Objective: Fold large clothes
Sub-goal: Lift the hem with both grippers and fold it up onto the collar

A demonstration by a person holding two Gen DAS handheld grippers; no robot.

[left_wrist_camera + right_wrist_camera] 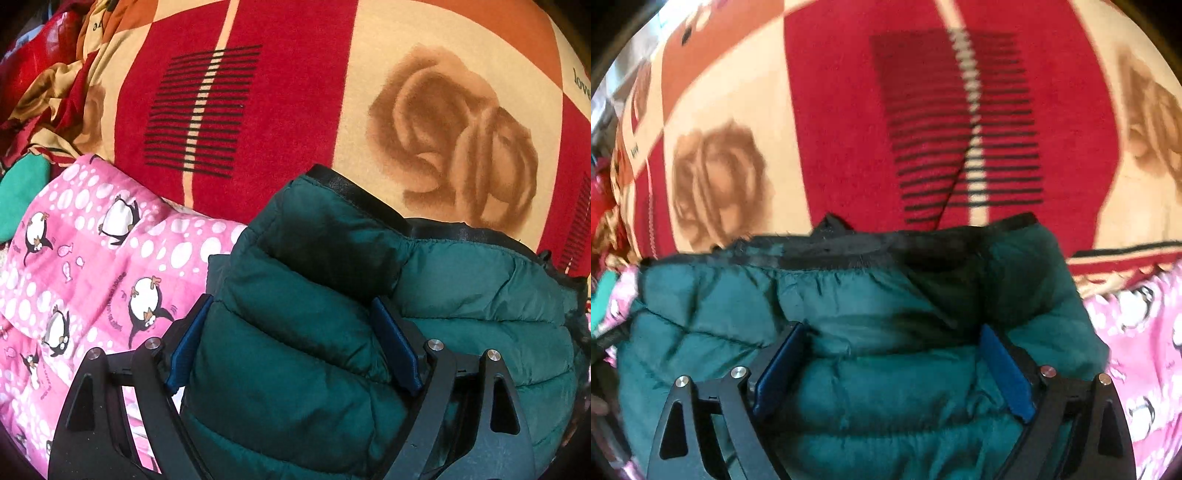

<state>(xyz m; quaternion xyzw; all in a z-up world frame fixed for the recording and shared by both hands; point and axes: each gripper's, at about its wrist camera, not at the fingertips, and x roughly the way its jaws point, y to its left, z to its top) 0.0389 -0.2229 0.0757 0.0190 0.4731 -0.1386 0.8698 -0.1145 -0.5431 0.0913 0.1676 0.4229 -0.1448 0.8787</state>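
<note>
A dark green puffer jacket lies folded in a thick bundle on the bed, its black-trimmed edge toward the far side. My left gripper stands wide over the jacket's left part. A padded fold fills the gap between the blue pads, which rest against it without squeezing. My right gripper is just as wide over the same green jacket, which spreads past both pads. I read both grippers as open.
A red, cream and orange blanket with rose prints covers the bed. A pink penguin-print quilted garment lies beside and under the jacket. Crumpled bedding and a teal cloth sit at far left.
</note>
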